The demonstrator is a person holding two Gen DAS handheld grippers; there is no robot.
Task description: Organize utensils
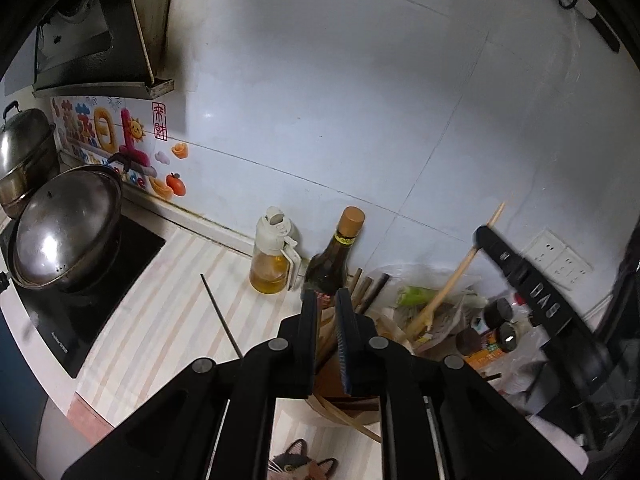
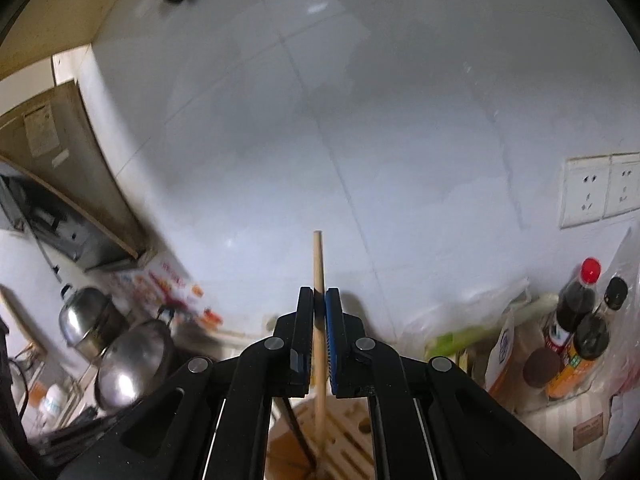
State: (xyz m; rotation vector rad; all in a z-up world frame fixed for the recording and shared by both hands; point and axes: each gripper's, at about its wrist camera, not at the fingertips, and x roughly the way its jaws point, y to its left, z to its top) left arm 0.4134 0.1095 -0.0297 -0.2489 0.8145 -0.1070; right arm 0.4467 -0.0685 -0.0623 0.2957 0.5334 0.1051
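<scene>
We are in a home kitchen: lidded pots (image 1: 60, 236) on a cooktop (image 1: 100, 280) far left, range hood (image 1: 92, 40) above, oil bottle (image 1: 272, 256) against tiled wall (image 1: 340, 100).

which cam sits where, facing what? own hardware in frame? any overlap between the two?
Left wrist: on the left gripper, angled down at the counter, stove side and a wooden holder; own fingers plus the right gripper's finger.
Right wrist: on the right gripper, facing the tiled wall; own fingers flank a light chopstick.
Shared: chopstick, holder, pots, outlets.
</scene>
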